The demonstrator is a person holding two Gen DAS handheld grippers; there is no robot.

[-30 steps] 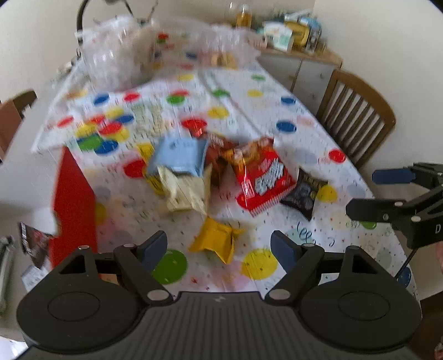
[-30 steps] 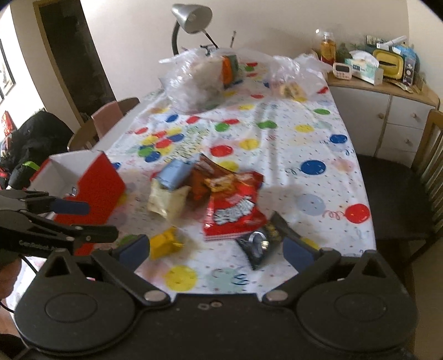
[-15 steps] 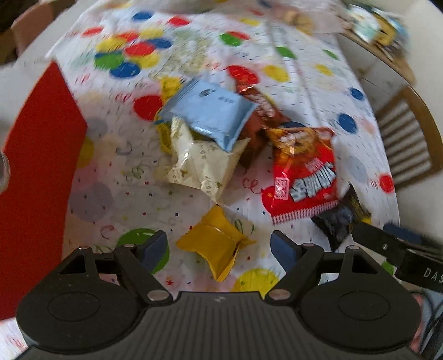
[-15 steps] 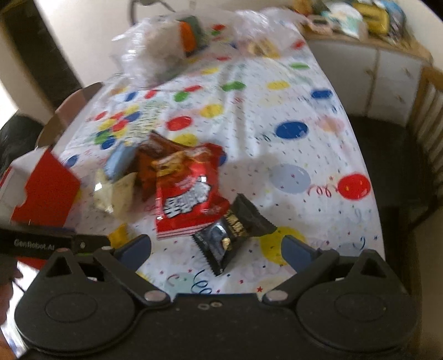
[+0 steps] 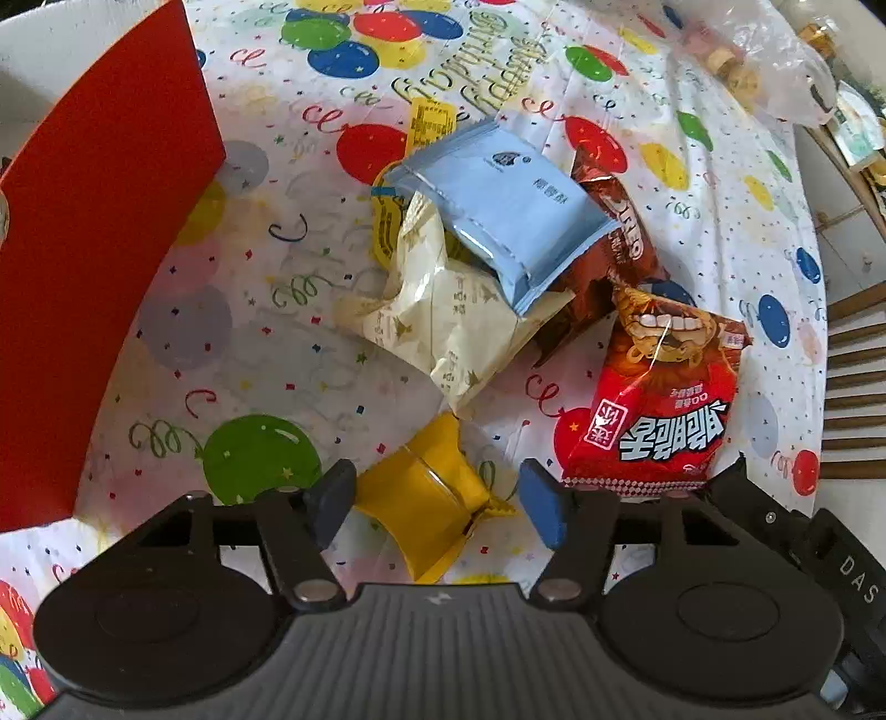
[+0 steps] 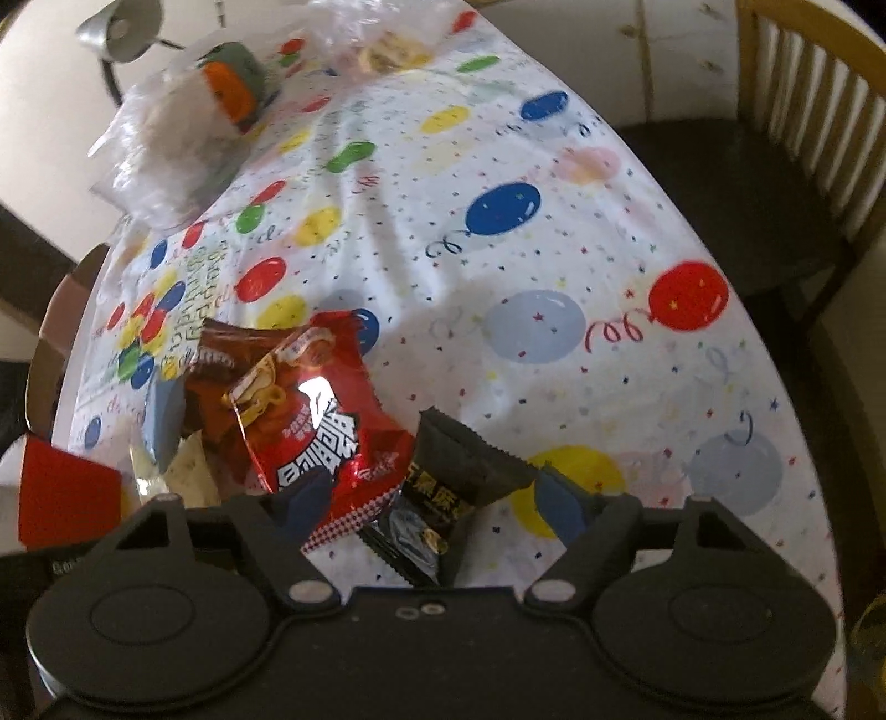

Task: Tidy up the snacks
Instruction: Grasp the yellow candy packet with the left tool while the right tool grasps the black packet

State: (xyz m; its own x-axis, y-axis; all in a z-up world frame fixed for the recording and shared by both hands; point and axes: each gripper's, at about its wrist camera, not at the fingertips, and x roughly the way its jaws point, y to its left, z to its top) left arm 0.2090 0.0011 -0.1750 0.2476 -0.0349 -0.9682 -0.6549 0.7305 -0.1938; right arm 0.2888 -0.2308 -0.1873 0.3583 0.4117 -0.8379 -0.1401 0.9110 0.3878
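Snack packets lie on a balloon-print tablecloth. My left gripper is open, its jaws on either side of a small yellow packet. Beyond lie a cream packet, a light blue packet, a brown packet and a red snack bag. My right gripper is open around a black packet, with the red snack bag lapping over its left finger. A red box stands at the left.
Clear plastic bags with goods lie at the table's far end by a desk lamp. A wooden chair stands on the right of the table. A cabinet is beyond it.
Both grippers have come down and forward toward the table. The left one now straddles the yellow packet and the right one straddles the black packet. Both stay open.
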